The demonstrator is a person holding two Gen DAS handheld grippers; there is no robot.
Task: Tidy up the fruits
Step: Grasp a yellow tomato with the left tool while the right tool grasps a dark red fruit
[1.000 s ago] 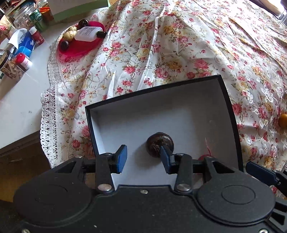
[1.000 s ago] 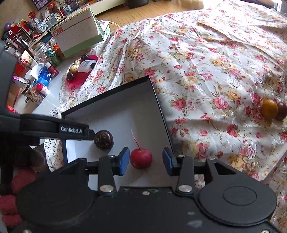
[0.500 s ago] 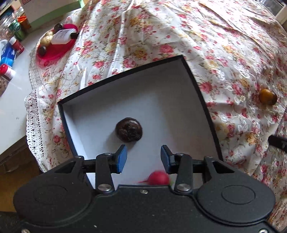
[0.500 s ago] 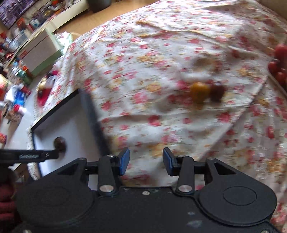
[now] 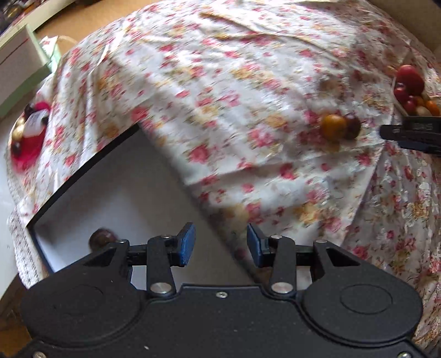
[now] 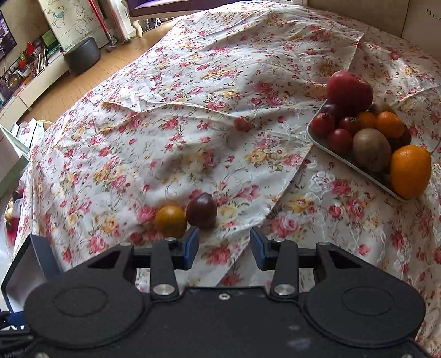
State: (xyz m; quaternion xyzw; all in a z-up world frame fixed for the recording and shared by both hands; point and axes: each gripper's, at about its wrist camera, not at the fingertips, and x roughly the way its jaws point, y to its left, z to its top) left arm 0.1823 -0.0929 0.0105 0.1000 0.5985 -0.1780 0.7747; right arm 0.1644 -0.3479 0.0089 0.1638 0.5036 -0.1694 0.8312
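Writing: letters "BE" readable on the cardboard carton (image 6: pixel 421 22) at the far right edge of the worktop; the rest is cut off. A small light mark shows on the right gripper's body as seen from the left wrist view, too blurred to read. A cartoon poster (image 6: pixel 70 20) leans against the far wall; its lettering is too small to tell.
Left gripper (image 5: pixel 220 242): points steeply down over the near right edge of the box; blue fingers (image 5: pixel 186 243) stand apart with nothing between them. The view is motion-blurred.
Right gripper (image 6: pixel 223 246): tilted down over the floral cloth (image 6: pixel 193 91); fingers apart, nothing held. Its left finger sits just in front of the two loose fruits.
Box (image 5: pixel 115 176): black rim, pale inside, on the cloth at the left; a dark round fruit (image 5: pixel 100 239) lies inside near its near left corner.
Loose fruits: yellow-orange fruit (image 6: pixel 171 221) and dark purple fruit (image 6: pixel 202 210) touching side by side on the cloth; one small red fruit (image 6: pixel 242 124) lies alone farther back.
Tray (image 6: pixel 325 143): white, at the right, heaped with a large red fruit (image 6: pixel 349 89), small red ones, oranges (image 6: pixel 410 172) and a kiwi (image 6: pixel 372 150).
Left margin: red dish (image 5: pixel 26 140) with a small labelled bottle and dark round things, label unreadable.
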